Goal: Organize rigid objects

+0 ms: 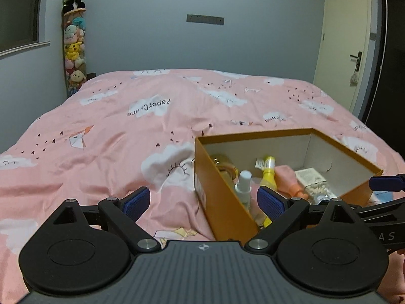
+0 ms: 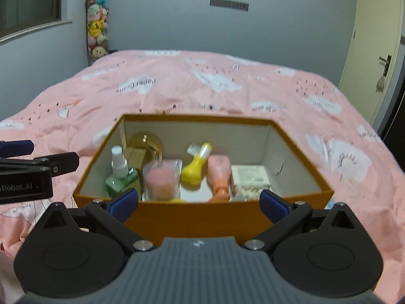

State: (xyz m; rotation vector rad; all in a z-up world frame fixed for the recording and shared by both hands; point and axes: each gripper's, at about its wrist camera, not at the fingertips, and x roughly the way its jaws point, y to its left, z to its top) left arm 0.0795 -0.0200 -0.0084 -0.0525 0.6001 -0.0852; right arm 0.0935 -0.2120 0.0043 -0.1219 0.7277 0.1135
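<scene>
An open orange cardboard box (image 1: 253, 134) (image 2: 197, 119) sits on the bed. It holds a green spray bottle (image 2: 119, 177) with a white cap (image 1: 244, 178), a gold jar (image 2: 148, 140), a clear cup of pink stuff (image 2: 162, 181), a yellow bottle (image 2: 196, 171) (image 1: 268, 174), a pink-orange bottle (image 2: 220, 174) (image 1: 288, 181) and a swab box (image 2: 250, 178) (image 1: 312, 181). My left gripper (image 1: 203, 202) is open at the box's near left corner, its pads pressing on nothing. The right gripper (image 2: 200, 202) is open before the box's near wall, holding nothing.
The bed is covered by a pink duvet (image 1: 114, 139) (image 2: 329, 116) with cloud prints. A tall column of plush toys (image 1: 74, 48) stands at the back left corner. A cream door (image 1: 341, 43) is at the right and a window (image 1: 17, 12) at the left.
</scene>
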